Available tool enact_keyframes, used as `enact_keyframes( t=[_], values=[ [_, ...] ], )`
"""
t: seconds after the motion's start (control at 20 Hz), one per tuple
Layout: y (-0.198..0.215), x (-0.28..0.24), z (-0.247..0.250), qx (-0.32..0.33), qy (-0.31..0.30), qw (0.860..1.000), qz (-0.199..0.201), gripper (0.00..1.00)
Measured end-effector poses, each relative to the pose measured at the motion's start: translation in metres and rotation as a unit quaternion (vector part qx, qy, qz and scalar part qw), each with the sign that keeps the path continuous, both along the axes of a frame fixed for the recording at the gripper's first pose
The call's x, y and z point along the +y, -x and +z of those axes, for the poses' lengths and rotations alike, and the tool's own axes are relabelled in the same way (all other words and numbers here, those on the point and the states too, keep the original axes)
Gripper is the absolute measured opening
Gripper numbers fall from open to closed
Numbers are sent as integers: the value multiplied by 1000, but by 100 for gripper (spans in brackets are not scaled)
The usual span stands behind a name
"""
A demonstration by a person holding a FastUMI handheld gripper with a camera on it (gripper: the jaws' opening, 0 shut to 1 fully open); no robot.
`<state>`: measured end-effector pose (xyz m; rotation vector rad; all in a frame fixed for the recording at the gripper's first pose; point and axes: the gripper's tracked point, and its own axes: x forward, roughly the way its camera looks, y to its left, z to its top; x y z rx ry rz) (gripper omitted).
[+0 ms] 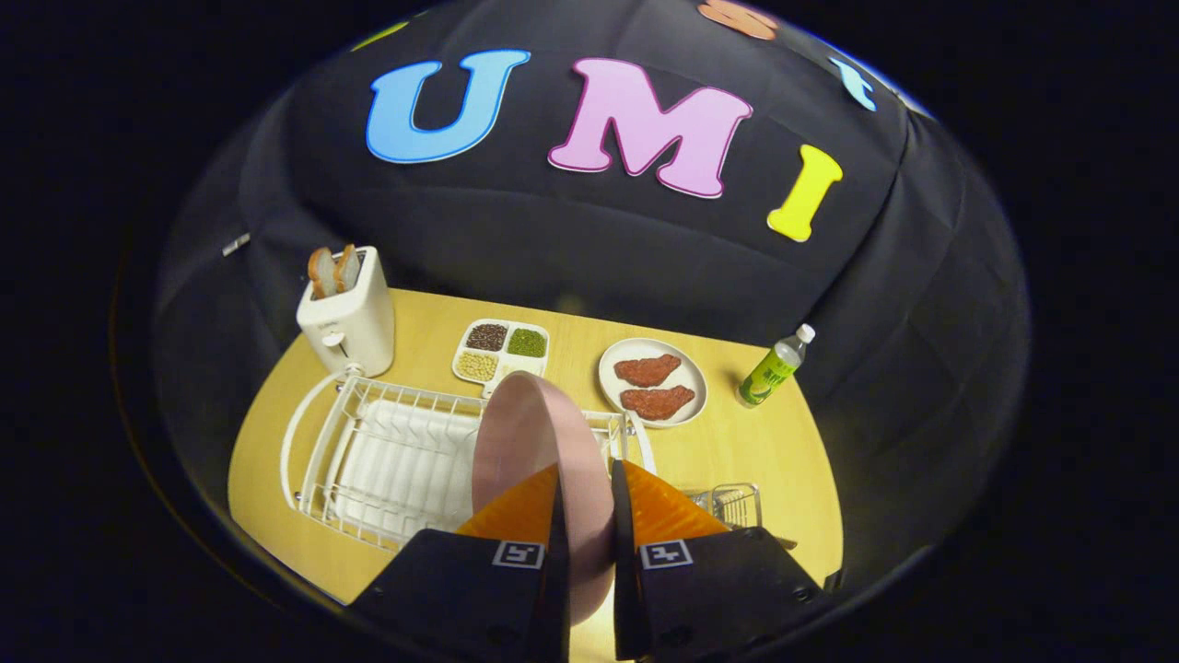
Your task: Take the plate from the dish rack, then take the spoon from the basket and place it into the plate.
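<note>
pink plate (539,433) stands on edge, clamped in the claw (586,516), above the dish rack (368,451).

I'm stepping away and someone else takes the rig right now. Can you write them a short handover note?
Claw: shut on the pink plate, held on edge between both fingers, raised above the white dish rack.
Done: the plate looks lifted out of the rack.
Left: set the plate down on the wooden table, then fetch the spoon. The wire basket sits just beyond the right finger; I cannot make out the spoon in it.
Nearby: toaster, tray of beans, plate of meat, bottle.
</note>
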<state>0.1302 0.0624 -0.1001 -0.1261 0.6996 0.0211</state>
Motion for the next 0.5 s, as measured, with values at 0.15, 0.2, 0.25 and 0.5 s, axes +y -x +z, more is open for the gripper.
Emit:
enact_keyframes(
  t=[0.15,0.2,0.25,0.5],
  values=[
    [37,-1,-3,24,-103,994,-10,23],
    [48,1,-5,33,-138,990,-10,23],
    [59,2,-9,45,-170,984,-10,23],
    [101,-18,-37,84,-257,963,-14,23]
  ],
)
